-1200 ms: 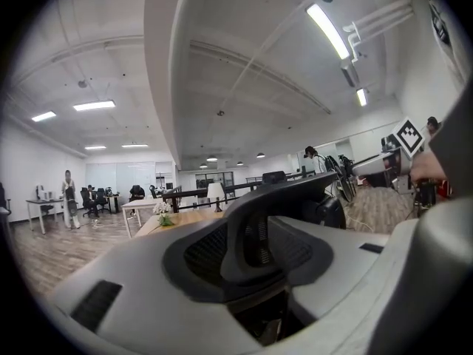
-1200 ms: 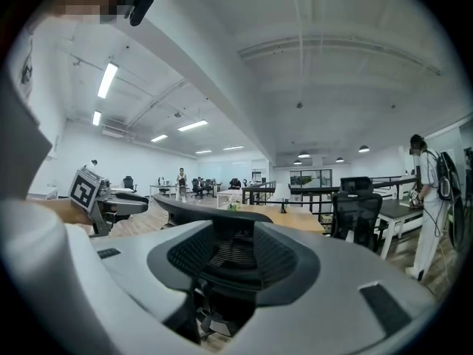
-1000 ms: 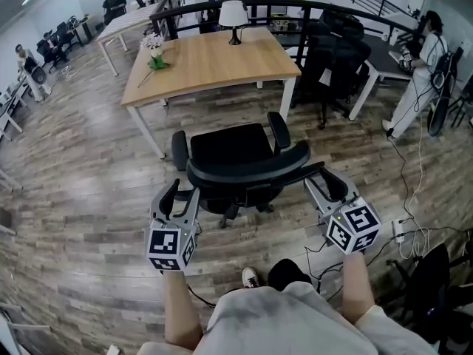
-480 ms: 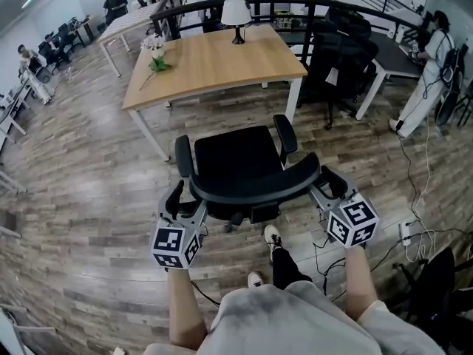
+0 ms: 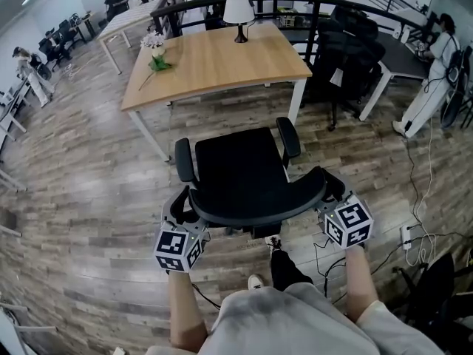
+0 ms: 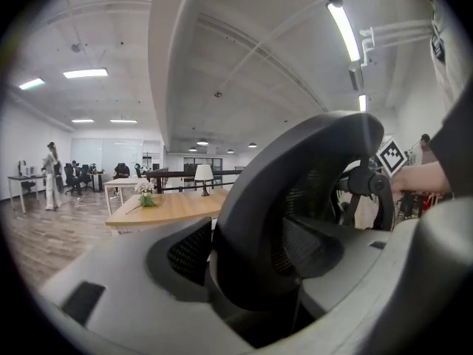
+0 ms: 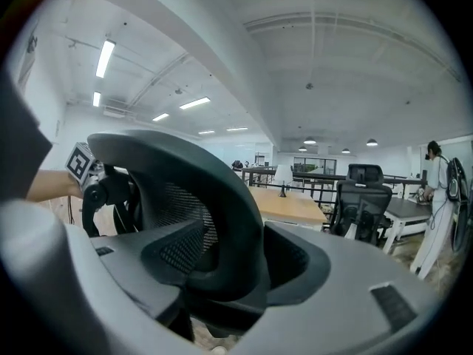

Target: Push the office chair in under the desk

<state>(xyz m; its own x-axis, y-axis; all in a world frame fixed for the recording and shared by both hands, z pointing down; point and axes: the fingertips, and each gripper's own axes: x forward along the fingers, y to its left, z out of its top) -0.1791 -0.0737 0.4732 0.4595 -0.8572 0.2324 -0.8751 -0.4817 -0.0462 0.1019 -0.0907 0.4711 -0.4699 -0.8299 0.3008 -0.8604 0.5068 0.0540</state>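
**A:** Chair status?

**B:** Not in yet. The office chair (image 5: 240,170) sits on open floor well short of the desk (image 5: 214,61), with its seat facing the desk. No part of it is under the top.

**A:** Grippers?

**B:** Both are at the backrest (image 5: 259,204). The jaws of the left gripper (image 5: 181,207) and the right gripper (image 5: 334,191) have just been opening and stand wide apart. Each pair straddles one end of the backrest rim. The rim is between the jaws, but I see no clamping.

**A:** What's left?

**B:** The whole push, I'd say. The chair has to roll forward until the seat goes in between the desk legs.

**A:** Obstacles?

**B:** The floor ahead looks clear. The armrest (image 5: 288,140) on the right-gripper side lines up close to the desk leg (image 5: 297,98) and could catch on it. The person's shoe (image 5: 273,243) is just behind the chair base. The lamp (image 5: 239,9) and flowers (image 5: 155,49) are up on the desktop, so they're harmless. Spare black chairs (image 5: 351,46), another person (image 5: 434,72) and the cables (image 5: 414,237) are off to the right, well apart.
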